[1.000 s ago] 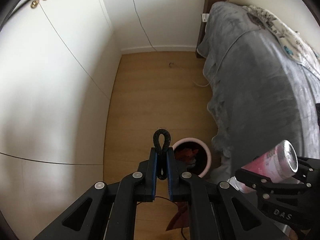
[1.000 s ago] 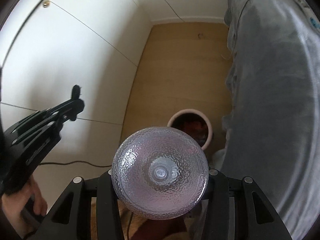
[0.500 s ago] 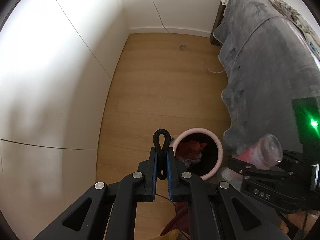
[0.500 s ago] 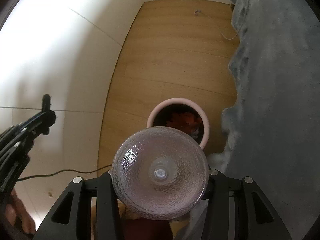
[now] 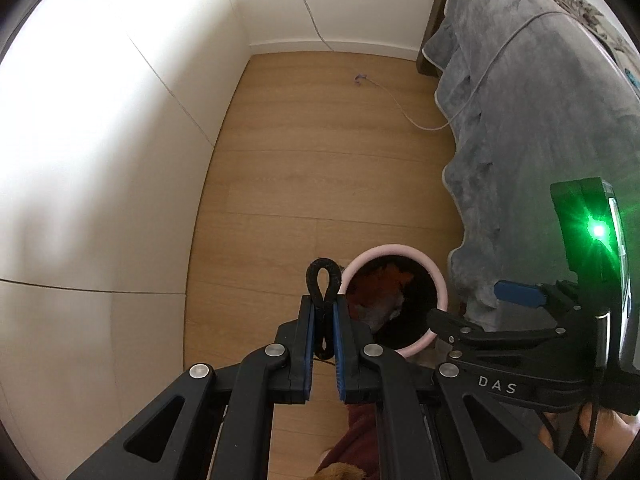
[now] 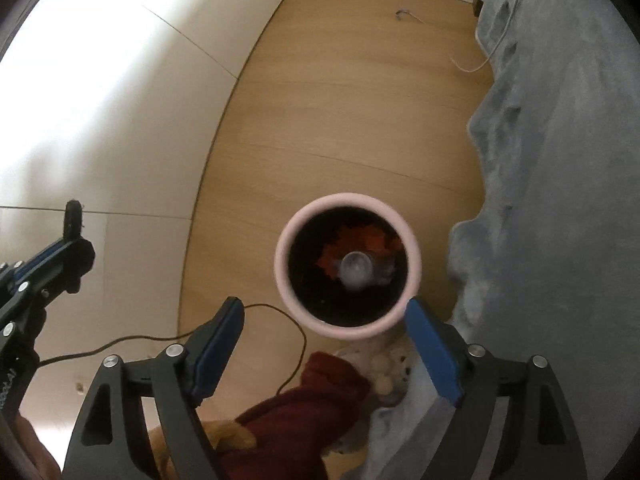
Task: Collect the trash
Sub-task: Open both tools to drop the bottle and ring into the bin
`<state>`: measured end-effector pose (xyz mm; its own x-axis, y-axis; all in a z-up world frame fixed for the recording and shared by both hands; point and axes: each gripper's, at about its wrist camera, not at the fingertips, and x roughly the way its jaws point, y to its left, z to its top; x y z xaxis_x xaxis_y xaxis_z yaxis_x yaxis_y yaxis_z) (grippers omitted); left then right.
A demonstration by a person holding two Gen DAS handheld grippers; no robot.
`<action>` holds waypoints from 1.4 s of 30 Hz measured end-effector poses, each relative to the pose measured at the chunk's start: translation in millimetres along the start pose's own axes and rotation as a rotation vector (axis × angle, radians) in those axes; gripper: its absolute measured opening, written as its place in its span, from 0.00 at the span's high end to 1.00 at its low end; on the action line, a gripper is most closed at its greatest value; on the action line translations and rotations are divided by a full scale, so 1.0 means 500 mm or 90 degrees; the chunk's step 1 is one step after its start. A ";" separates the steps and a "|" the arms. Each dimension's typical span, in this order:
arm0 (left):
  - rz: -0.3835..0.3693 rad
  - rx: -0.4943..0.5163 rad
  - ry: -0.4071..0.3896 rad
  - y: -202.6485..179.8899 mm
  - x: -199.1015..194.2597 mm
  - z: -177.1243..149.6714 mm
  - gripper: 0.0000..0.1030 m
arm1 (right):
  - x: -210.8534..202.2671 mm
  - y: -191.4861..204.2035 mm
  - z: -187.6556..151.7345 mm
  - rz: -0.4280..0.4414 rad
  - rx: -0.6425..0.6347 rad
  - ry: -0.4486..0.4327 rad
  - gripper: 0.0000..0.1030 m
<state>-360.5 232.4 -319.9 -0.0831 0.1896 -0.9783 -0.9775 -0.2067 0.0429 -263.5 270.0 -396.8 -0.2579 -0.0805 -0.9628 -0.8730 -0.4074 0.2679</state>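
A round pink-rimmed bin stands on the wood floor beside the bed; it also shows in the left wrist view. A clear plastic bottle is inside it, base up, among red scraps. My right gripper is open and empty just above the bin's near rim. My left gripper is shut on a black looped hair tie, held left of the bin and above the floor. The left gripper with the hair tie also shows at the left of the right wrist view.
A bed with a grey blanket fills the right side. White wardrobe doors line the left. A thin black cable and a dark red cloth lie on the floor near the bin. A pale cord lies farther off.
My right gripper moved over the bin, opened and let go of the bottle, which dropped into the bin. My left gripper came closer to the bin, still holding the hair tie.
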 end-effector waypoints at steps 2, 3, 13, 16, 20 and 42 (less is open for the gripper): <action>-0.002 0.004 -0.001 -0.001 0.000 0.001 0.92 | -0.003 -0.002 0.001 0.008 0.002 -0.002 0.19; -0.003 0.007 -0.002 -0.002 0.000 0.002 0.92 | -0.004 -0.002 0.000 0.005 0.002 0.005 0.19; -0.048 0.037 -0.005 -0.032 0.015 0.015 0.92 | -0.087 -0.026 -0.073 -0.051 -0.006 0.037 0.19; -0.065 0.054 0.003 -0.054 0.038 0.019 0.92 | -0.147 -0.025 -0.115 -0.019 -0.036 0.026 0.23; -0.075 0.072 0.022 -0.086 0.075 0.017 0.92 | -0.236 -0.007 -0.171 -0.033 -0.051 -0.025 0.22; -0.039 0.086 0.018 -0.115 0.097 0.012 0.07 | -0.361 -0.072 -0.217 -0.026 0.086 -0.126 0.22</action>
<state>-309.6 259.0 -368.5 -0.0193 0.1708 -0.9851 -0.9979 -0.0637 0.0085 -140.9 200.4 -236.6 -0.2854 0.1193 -0.9509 -0.9284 -0.2808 0.2434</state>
